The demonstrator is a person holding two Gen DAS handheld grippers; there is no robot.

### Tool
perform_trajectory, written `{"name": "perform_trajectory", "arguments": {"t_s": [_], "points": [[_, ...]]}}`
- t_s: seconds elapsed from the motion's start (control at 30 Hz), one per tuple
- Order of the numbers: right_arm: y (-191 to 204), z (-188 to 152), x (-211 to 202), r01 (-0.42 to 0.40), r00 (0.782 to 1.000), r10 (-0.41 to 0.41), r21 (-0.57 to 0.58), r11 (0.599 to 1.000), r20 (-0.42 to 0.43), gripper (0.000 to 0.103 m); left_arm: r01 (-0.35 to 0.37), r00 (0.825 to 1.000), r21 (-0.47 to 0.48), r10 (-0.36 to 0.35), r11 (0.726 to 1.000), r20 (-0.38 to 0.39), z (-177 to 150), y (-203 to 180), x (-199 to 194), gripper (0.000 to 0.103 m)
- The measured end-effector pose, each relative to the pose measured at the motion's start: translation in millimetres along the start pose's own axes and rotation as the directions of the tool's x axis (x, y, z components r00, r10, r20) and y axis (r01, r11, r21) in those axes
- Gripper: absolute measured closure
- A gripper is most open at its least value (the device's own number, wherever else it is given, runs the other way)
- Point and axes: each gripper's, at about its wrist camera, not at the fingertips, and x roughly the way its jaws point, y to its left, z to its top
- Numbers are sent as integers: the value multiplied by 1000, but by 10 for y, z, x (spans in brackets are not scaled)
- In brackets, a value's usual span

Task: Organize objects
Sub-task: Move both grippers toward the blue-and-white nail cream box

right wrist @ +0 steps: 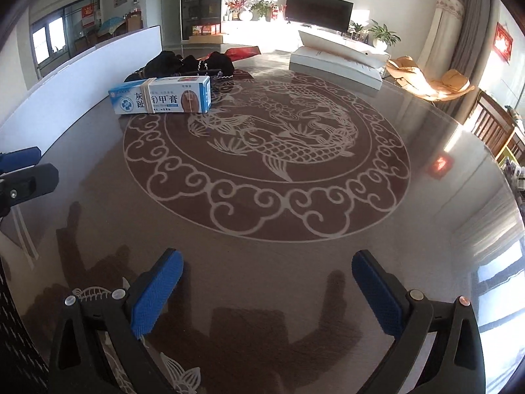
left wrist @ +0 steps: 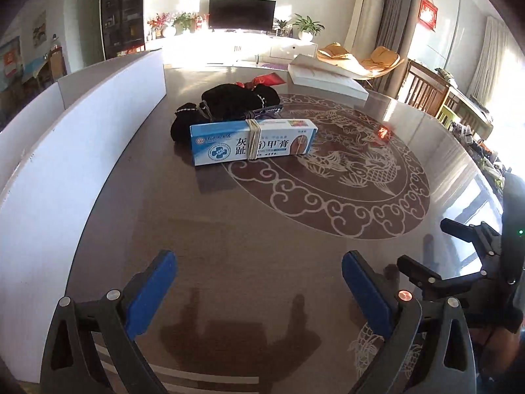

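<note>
The ointment box (left wrist: 254, 142), rubber-banded, was found at 12 o'clock, touching a black cloth bundle (left wrist: 229, 105). The left gripper (left wrist: 259, 282) and the right gripper (right wrist: 267, 282) were held released, nothing between them.

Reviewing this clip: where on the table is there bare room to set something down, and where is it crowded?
Free: the patterned middle of the table, from the open left tool and right tool up to the blue-and-white box. Crowded: the far left, where the box sits against the black bundle beside the white board.

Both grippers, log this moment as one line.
left gripper: open, empty | right gripper: open, empty | blue box: on table, in front of black cloth bundle
</note>
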Motion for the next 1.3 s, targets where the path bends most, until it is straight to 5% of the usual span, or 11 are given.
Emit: {"name": "perform_trajectory", "arguments": {"t_s": [0.4,0.8,1.3], "points": [[119,51,76,-21,999,23,75,997,-27,0,-29,1000,-154,28,988,-9,-144,448,171,1],[121,46,75,-23,999,25,76,997,-27,0,-143,988,-33,141,989,-56,-162,242,243,0],[123,47,77,-23,999,25,76,997,-27,0,-139,989,-33,137,990,-54,-162,249,230,0]]}}
